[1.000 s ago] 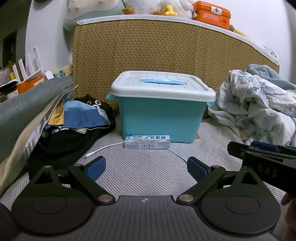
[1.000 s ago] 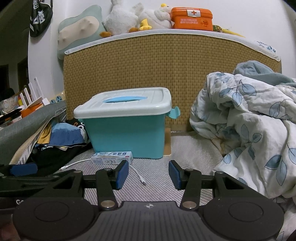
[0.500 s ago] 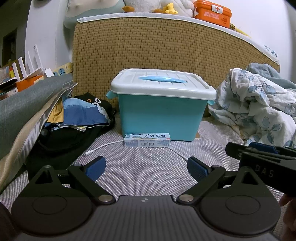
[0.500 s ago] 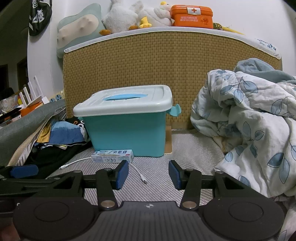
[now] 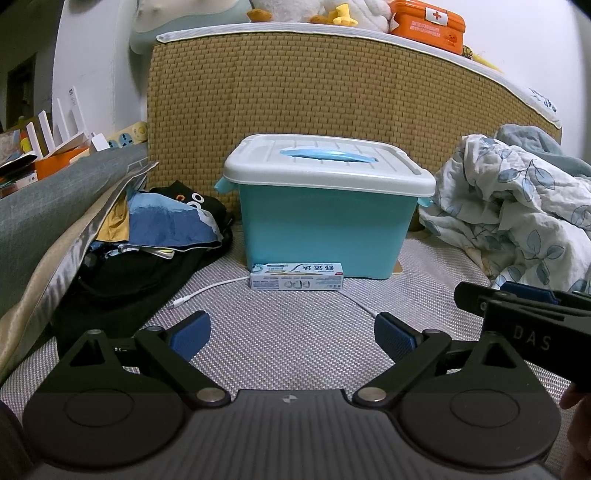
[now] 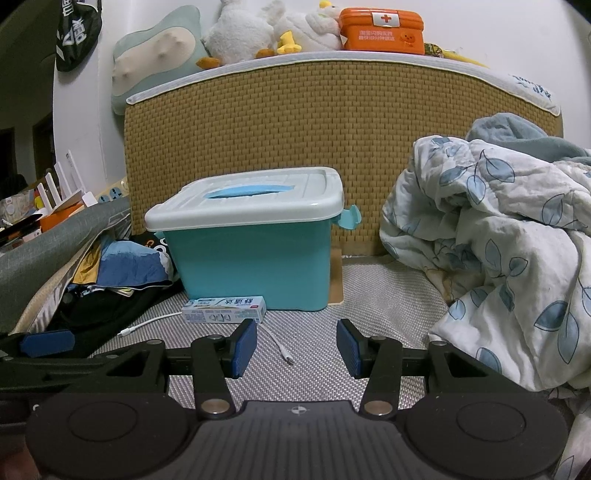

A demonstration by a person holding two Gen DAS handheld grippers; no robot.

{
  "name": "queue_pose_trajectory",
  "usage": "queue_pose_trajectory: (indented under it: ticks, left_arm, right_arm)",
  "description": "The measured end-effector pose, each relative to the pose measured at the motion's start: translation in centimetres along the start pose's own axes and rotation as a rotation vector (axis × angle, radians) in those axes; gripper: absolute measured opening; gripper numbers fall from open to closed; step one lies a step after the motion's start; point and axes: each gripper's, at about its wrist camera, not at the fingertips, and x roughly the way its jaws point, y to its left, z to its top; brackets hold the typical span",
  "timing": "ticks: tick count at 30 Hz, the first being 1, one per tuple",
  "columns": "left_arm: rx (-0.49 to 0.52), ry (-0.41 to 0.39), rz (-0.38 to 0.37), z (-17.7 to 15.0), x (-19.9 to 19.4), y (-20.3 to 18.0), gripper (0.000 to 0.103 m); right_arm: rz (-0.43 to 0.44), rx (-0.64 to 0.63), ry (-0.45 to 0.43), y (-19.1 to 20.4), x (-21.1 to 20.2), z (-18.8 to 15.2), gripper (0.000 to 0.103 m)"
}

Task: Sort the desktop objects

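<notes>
A teal storage box (image 5: 325,229) (image 6: 251,266) with a white lid shut on it stands on the grey woven mat in front of a wicker headboard. A toothpaste carton (image 5: 296,281) (image 6: 224,309) lies flat against the box's front. A white charging cable (image 5: 207,291) (image 6: 280,349) trails across the mat. My left gripper (image 5: 291,338) hovers open well short of the carton, nothing between its blue pads. My right gripper (image 6: 295,349) is open too, above the cable's plug end, with nothing between its pads. It also shows at the right edge of the left wrist view.
Crumpled clothes (image 5: 159,225) and a grey cushion (image 5: 55,199) crowd the left side. A leaf-print quilt (image 6: 498,240) is heaped on the right. Plush toys and an orange first-aid box (image 6: 380,29) sit atop the headboard (image 5: 332,92).
Both views have dipped a little, so the box and headboard sit slightly lower in frame. Grippers keep the same opening and nothing on the mat has moved.
</notes>
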Motion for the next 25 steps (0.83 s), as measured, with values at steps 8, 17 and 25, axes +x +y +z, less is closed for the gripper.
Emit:
queue_pose_trajectory:
  ticks: [8, 17, 25]
  left_arm:
    - [-0.001, -0.001, -0.002, -0.09, -0.05, 0.05, 0.098]
    - [-0.002, -0.002, -0.005, -0.13, -0.07, 0.10, 0.099]
    - [-0.002, -0.001, -0.009, -0.13, -0.18, 0.15, 0.099]
  right_arm:
    - [0.001, -0.001, 0.003, 0.06, 0.01, -0.07, 0.052]
    - [0.001, -0.001, 0.007, 0.01, 0.13, -0.16, 0.052]
    - [0.001, -0.002, 0.009, 0.03, 0.19, -0.18, 0.052]
